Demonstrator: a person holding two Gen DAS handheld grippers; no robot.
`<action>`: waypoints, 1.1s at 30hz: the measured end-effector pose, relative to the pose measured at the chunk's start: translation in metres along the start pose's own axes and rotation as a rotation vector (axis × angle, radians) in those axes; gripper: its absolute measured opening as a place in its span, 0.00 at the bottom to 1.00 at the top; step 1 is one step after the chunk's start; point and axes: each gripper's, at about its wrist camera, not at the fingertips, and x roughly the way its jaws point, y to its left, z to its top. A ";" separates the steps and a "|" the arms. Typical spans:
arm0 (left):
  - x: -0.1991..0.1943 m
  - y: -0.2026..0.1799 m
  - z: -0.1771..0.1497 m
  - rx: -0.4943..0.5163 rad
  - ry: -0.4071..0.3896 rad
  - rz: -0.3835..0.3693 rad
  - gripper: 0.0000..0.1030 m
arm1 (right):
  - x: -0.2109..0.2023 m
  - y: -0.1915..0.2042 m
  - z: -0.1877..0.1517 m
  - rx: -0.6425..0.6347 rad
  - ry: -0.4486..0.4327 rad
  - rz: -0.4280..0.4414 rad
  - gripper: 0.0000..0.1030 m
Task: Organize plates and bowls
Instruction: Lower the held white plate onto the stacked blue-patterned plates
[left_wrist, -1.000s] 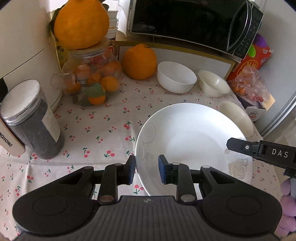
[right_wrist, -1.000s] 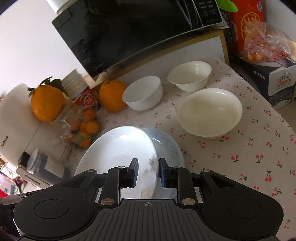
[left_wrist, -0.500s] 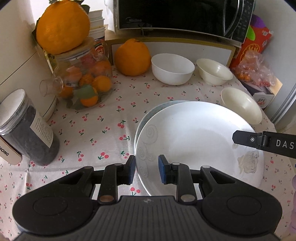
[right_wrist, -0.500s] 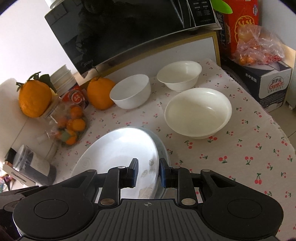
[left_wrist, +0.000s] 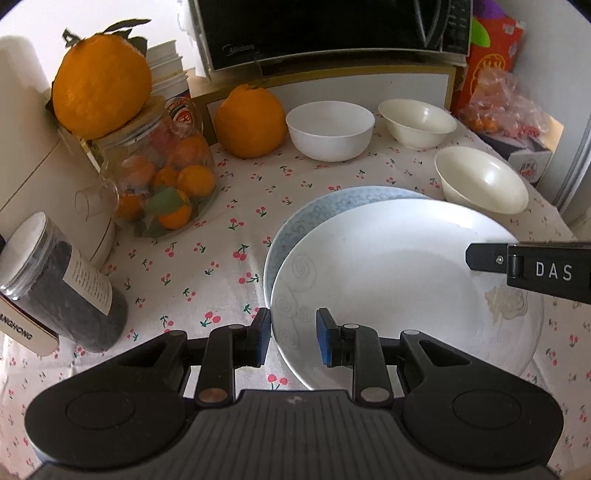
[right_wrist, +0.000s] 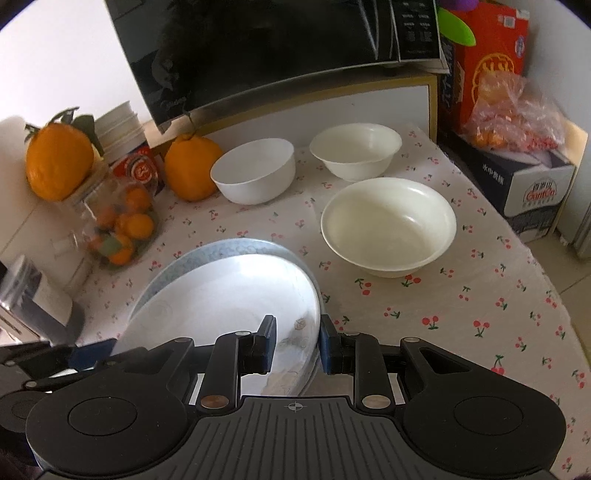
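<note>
A white plate (left_wrist: 388, 277) with faint swirl marks is held at two opposite rims. My left gripper (left_wrist: 293, 341) is shut on its near left rim, and my right gripper (right_wrist: 297, 343) is shut on its right rim (right_wrist: 312, 332). The plate sits tilted over a blue-patterned plate (left_wrist: 314, 218) on the cherry-print cloth; I cannot tell whether they touch. Behind stand a white bowl (left_wrist: 330, 129), a cream bowl (left_wrist: 417, 123) and a wider cream bowl (right_wrist: 388, 221). In the left wrist view, one right gripper finger (left_wrist: 487, 256) reaches in over the plate.
A glass jar of small oranges (left_wrist: 162, 184) with a big orange (left_wrist: 101, 85) on top stands at the left, beside a dark jar (left_wrist: 62, 284). Another orange (left_wrist: 251, 122), a microwave (left_wrist: 332, 33), a red box (right_wrist: 487, 55) and bagged fruit (right_wrist: 513, 110) line the back and right.
Both grippers have moved with the white plate and rolled more level. The blue plate's far rim, hidden a second ago, now shows from under the white plate.
</note>
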 end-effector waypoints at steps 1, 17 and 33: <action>0.000 -0.001 0.000 0.008 -0.001 0.003 0.23 | 0.000 0.001 0.000 -0.012 0.000 -0.006 0.23; -0.004 -0.003 -0.004 0.024 0.003 -0.001 0.23 | 0.000 0.008 -0.002 -0.078 0.079 -0.068 0.20; -0.002 0.003 -0.004 -0.009 0.020 0.012 0.26 | 0.008 0.014 -0.003 -0.151 0.102 -0.083 0.16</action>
